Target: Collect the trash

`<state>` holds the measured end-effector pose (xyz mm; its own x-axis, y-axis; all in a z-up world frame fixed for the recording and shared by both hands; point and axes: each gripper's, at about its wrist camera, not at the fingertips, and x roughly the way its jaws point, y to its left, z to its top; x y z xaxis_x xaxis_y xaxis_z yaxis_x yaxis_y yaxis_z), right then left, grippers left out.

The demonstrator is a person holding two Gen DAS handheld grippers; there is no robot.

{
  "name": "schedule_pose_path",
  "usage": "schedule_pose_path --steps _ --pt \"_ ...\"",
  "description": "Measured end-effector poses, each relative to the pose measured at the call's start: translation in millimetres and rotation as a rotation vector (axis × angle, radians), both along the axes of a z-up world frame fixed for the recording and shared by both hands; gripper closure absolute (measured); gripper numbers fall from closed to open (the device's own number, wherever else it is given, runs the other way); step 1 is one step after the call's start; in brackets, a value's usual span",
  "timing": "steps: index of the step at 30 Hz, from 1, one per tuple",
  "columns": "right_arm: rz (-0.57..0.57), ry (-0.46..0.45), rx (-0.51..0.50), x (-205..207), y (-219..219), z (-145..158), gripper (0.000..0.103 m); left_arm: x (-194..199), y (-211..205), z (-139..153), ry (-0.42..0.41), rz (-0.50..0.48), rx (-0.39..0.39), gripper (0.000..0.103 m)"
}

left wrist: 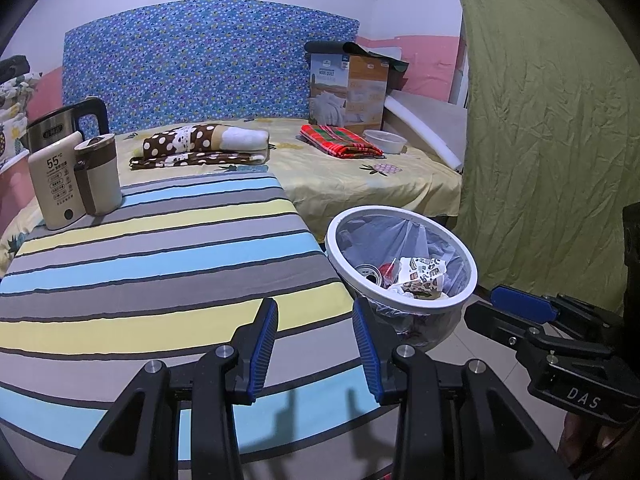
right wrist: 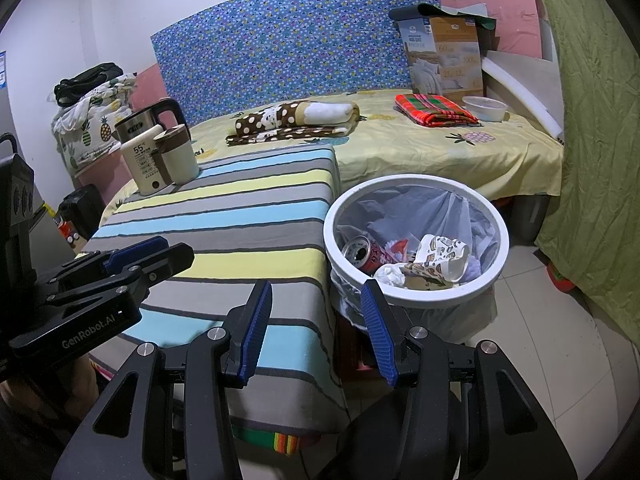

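Beside striped table (right wrist: 240, 216), lined bin (right wrist: 416, 296) holds trash (right wrist: 420, 260).

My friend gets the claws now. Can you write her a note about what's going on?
Left claw: open, holding nothing, over the striped table.
Right claw: open, holding nothing, between the table and the white bin.
Already in the bin: a soda can, a patterned paper cup, crumpled paper.
The table shows only a kettle, a warmer and a mug, no trash.
Left: check the plastic tub on the bed; I can't tell if it's trash.
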<state>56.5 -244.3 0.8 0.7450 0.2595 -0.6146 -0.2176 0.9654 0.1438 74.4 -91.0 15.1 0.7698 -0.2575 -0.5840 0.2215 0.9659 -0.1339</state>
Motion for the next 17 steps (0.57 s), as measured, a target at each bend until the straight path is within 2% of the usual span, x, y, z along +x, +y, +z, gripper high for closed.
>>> schedule_pose_path --steps 17 --pt "-0.004 -0.001 0.002 -0.1 -2.7 -0.6 0.054 -2.7 -6.0 -2.7 -0.003 -0.010 0.013 0.064"
